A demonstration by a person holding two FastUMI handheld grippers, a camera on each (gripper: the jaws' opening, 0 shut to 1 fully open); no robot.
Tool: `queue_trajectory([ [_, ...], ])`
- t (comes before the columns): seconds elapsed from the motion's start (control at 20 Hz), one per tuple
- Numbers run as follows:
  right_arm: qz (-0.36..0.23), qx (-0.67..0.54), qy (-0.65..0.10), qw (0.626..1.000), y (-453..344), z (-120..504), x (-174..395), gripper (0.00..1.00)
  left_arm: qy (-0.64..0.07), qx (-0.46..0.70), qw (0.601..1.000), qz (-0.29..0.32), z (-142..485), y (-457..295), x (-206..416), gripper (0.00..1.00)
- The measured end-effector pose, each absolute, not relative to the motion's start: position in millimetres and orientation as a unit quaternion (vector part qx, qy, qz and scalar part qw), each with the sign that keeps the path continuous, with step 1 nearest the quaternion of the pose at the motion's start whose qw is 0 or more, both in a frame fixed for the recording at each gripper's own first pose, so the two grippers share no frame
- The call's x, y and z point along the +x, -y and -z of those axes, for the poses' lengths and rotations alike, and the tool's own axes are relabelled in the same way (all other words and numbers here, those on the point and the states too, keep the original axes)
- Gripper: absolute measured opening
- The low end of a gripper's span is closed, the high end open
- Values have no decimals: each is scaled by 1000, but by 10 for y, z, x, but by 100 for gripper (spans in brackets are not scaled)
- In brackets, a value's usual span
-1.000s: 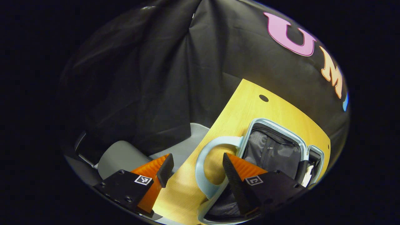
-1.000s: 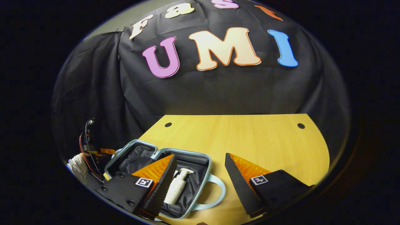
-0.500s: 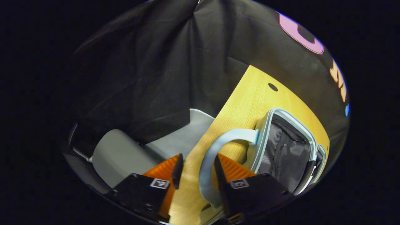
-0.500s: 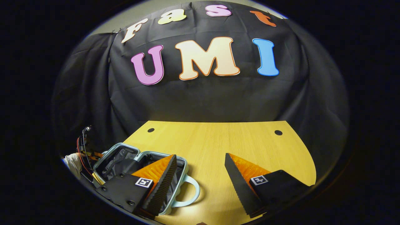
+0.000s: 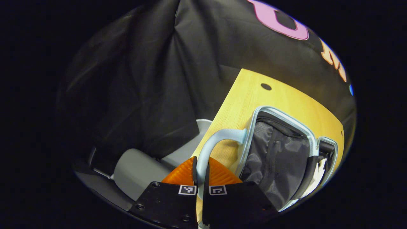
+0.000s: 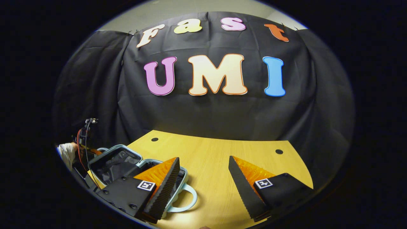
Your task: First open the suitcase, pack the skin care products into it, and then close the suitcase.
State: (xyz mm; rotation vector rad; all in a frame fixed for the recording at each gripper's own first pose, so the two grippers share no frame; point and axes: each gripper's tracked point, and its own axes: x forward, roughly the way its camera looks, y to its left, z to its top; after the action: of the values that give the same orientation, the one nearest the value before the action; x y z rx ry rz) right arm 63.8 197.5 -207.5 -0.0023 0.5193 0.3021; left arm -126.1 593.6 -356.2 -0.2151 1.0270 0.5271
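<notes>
A small pale blue suitcase (image 5: 286, 117) lies open on the wooden table (image 5: 251, 95), its grey lined lid (image 5: 273, 159) tilted up. My left gripper (image 5: 200, 163) is shut on the lid's pale blue handle (image 5: 216, 138). Something white (image 5: 319, 171) shows in the far half, too small to tell what. In the right gripper view the suitcase (image 6: 111, 159) sits at the lower left, partly behind one finger. My right gripper (image 6: 203, 162) hangs open over bare table with nothing between its fingers. The near half's handle (image 6: 187, 200) lies below it.
A grey chair (image 5: 136, 168) stands off the table's left edge. The table (image 6: 222, 159) has two small round holes (image 6: 279, 151) near its back edge. A hand in white (image 6: 67, 152) and red and black cables (image 6: 83, 140) show beside the suitcase.
My left gripper has closed from open onto the lid's handle, and the lid has tilted up. The right gripper has drawn back and tipped upward, away from the suitcase.
</notes>
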Motion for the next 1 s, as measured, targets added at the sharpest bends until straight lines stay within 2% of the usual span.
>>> queue_trajectory([
  [0.1, -160, 8, -247, 956, -1973, 2004, 603, 94, -460, -95, 848, -246, 3216, -5800, -1195, 0],
  [0.5, -177, 39, -204, 962, -1623, 1719, 594, 98, -372, -50, 904, -206, 1849, -5120, -1037, 0],
  [0.7, -176, 45, -202, 962, -1389, 1683, 569, 98, -353, -40, 916, -185, 1636, -4642, -950, 0],
  [1.0, -165, 51, -191, 966, -1023, 1599, 505, 97, -329, -30, 936, -118, 1300, -3870, -650, 0],
])
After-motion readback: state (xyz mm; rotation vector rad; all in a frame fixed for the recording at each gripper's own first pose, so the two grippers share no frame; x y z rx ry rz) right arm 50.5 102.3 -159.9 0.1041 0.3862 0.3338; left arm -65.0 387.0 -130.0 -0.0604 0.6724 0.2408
